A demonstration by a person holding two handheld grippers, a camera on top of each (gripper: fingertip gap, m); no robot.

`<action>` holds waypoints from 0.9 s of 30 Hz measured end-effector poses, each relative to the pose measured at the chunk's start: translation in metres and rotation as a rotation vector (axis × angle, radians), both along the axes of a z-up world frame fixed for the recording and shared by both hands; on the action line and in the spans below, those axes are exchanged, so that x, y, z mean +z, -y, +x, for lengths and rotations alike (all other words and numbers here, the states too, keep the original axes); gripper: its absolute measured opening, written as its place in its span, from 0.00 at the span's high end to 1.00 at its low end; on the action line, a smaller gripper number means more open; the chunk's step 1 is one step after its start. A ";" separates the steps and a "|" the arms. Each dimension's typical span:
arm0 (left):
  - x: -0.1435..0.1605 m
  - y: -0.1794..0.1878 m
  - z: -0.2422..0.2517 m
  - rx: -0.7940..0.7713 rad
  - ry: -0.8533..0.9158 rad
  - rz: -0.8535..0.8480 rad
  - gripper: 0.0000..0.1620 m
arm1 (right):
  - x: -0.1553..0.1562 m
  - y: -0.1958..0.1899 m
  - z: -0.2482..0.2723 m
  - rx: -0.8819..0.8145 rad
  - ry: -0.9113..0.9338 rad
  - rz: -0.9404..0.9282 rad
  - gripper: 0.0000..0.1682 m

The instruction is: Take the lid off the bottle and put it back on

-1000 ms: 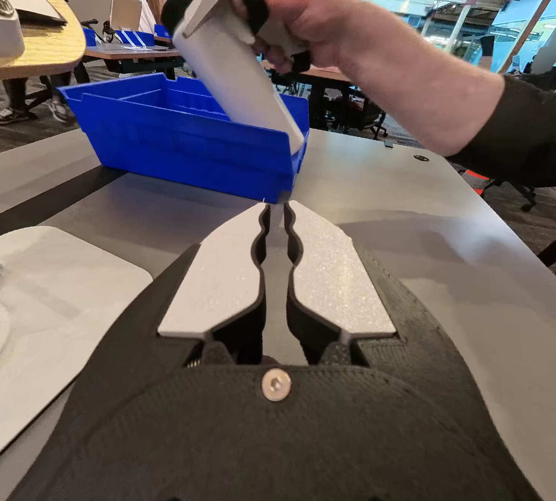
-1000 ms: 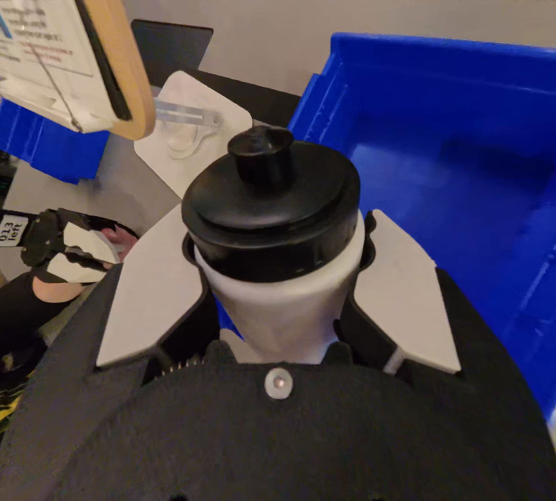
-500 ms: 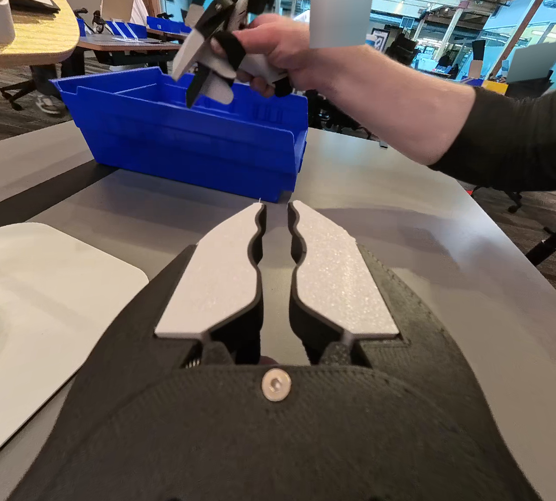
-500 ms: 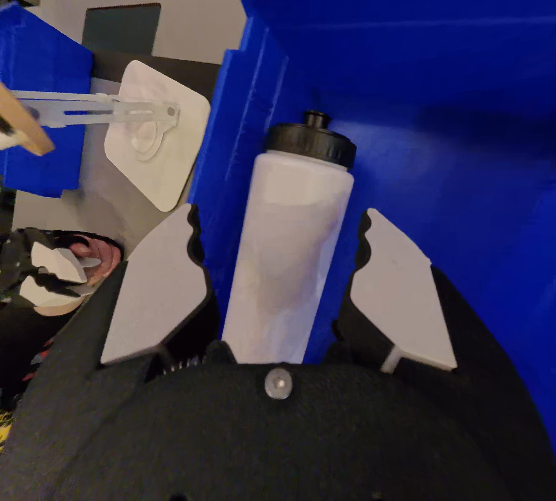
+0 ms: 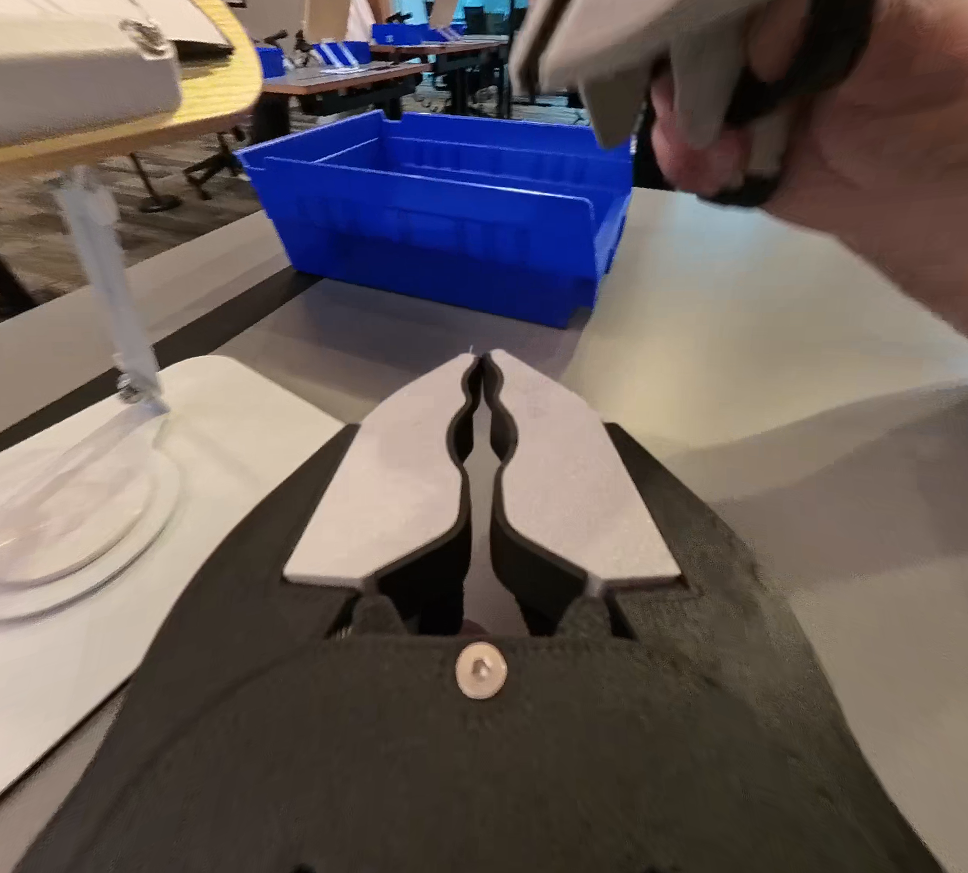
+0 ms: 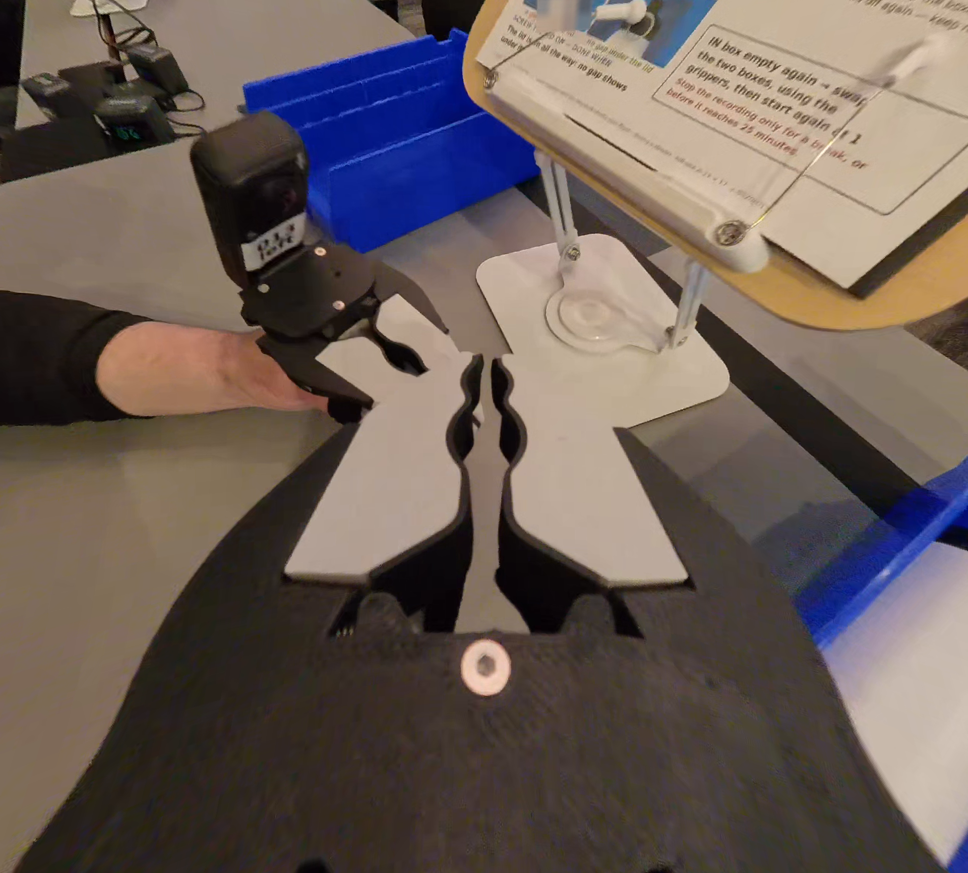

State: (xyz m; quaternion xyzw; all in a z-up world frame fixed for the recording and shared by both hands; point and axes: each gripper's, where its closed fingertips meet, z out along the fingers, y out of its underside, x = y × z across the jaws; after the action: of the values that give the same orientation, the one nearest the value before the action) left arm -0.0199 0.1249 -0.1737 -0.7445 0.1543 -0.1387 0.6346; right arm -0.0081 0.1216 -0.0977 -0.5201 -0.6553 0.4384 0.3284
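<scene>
While no bottle is seen, both left claw (image 5: pixel 481 359) and right claw (image 6: pixel 486 361) are held nearly closed, empty; task stage possibly finished.

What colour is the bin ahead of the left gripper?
Solid bright blue; the bin shows best in the left wrist view, sitting on the grey table.

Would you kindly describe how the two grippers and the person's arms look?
Each gripper, left and right, has pale grey flat fingers with wavy black inner edges on a black textured body. The left carries a black camera with a white label. The sleeve is black.
</scene>
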 end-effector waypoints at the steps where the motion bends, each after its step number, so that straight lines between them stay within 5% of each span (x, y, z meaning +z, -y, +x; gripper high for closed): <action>1: 0.002 0.002 -0.006 0.025 0.012 0.001 1.00 | -0.010 0.003 -0.006 -0.009 -0.012 -0.003 0.97; 3: 0.000 0.007 -0.019 0.086 0.023 -0.010 1.00 | -0.033 0.007 -0.017 -0.018 -0.019 -0.047 0.93; 5: -0.005 0.012 -0.027 0.121 0.016 -0.035 0.96 | -0.061 -0.001 -0.027 -0.063 0.005 -0.066 0.76; 13: -0.015 0.005 -0.022 0.118 -0.032 -0.095 0.79 | -0.138 0.007 -0.038 -0.029 0.206 -0.111 0.62; 27: -0.026 -0.002 -0.023 0.141 -0.068 -0.169 0.55 | -0.153 -0.005 -0.037 -0.060 0.280 -0.028 0.49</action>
State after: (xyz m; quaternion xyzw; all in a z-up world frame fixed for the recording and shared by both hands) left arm -0.0429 0.1264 -0.1999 -0.8085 0.1108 -0.0810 0.5723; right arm -0.0451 0.1264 -0.2504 -0.6002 -0.6726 0.3604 0.2396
